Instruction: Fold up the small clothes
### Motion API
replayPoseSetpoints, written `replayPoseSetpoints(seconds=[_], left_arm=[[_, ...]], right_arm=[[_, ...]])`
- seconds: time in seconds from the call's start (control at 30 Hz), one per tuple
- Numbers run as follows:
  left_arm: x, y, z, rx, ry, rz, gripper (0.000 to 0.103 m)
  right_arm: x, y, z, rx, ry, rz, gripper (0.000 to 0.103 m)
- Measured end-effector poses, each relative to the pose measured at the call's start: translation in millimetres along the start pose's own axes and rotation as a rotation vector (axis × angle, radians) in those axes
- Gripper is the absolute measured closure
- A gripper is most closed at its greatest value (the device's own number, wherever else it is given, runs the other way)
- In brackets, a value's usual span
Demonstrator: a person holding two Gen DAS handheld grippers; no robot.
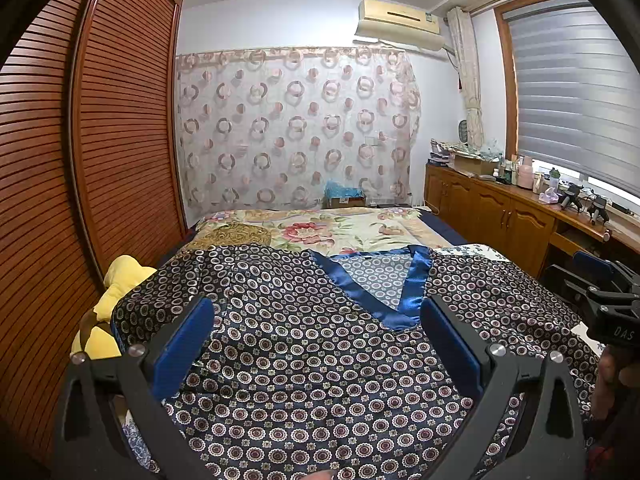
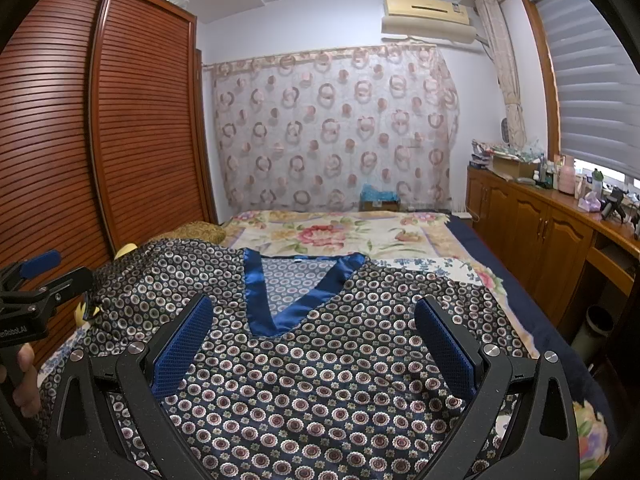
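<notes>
A dark navy satin top (image 1: 312, 352) with a small flower-ring print and a shiny blue V-neck trim (image 1: 384, 300) lies spread flat on the bed, neck pointing away from me. My left gripper (image 1: 316, 320) hovers open over its left half, nothing between the blue pads. My right gripper (image 2: 314, 320) stands open above the same top (image 2: 320, 380), just below the V-neck trim (image 2: 272, 304). Each gripper shows at the edge of the other's view: the right one (image 1: 608, 300) and the left one (image 2: 36, 280), each held by a hand.
The bed carries a floral quilt (image 1: 320, 228) beyond the top. A yellow plush toy (image 1: 116, 288) lies at the bed's left edge by the slatted wooden wardrobe (image 1: 80, 160). A wooden cabinet (image 2: 552, 232) with bottles runs along the right under the window.
</notes>
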State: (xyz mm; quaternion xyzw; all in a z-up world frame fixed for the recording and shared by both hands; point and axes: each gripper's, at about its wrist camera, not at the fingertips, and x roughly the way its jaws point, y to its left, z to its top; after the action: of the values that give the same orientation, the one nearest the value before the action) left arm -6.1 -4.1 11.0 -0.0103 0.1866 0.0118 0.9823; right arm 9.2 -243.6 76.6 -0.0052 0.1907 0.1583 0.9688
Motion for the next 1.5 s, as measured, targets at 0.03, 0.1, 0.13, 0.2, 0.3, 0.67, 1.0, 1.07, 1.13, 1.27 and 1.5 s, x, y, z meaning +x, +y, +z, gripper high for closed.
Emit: replayPoseSetpoints(seconds=[0.03, 0.1, 0.13, 0.2, 0.3, 0.67, 1.0, 1.07, 1.13, 1.27, 1.5], left_arm=[[0, 0, 0, 0.000, -0.001, 0.001, 0.000], [0, 0, 0, 0.001, -0.001, 0.001, 0.000], [0, 0, 0, 0.001, -0.001, 0.001, 0.000], [0, 0, 0, 0.000, -0.001, 0.000, 0.000], [0, 0, 0, 0.001, -0.001, 0.000, 0.000], [-1, -1, 1, 0.001, -0.003, 0.000, 0.000], [7, 30, -6, 0.005, 0.057, -0.005, 0.000], [11, 42, -10, 0.005, 0.076, 0.000, 0.000], [15, 52, -14, 0.005, 0.094, 0.007, 0.000], [26, 74, -22, -0.002, 0.127, 0.022, 0.000], [48, 105, -33, -0.021, 0.174, 0.026, 0.000]], right_arm=[[0, 0, 0, 0.000, 0.000, 0.000, 0.000], [0, 0, 0, 0.000, 0.000, 0.000, 0.000], [0, 0, 0, 0.000, 0.000, 0.000, 0.000], [0, 0, 0, -0.001, -0.001, 0.000, 0.000], [0, 1, 0, 0.000, -0.001, 0.000, 0.000], [0, 0, 1, -0.001, 0.000, 0.001, 0.000], [25, 24, -12, -0.045, 0.069, 0.058, 0.000], [30, 30, -13, -0.049, 0.084, 0.075, 0.000], [34, 35, -14, -0.052, 0.094, 0.088, 0.000], [42, 45, -17, -0.073, 0.108, 0.102, 0.000], [59, 66, -16, -0.097, 0.135, 0.135, 0.000]])
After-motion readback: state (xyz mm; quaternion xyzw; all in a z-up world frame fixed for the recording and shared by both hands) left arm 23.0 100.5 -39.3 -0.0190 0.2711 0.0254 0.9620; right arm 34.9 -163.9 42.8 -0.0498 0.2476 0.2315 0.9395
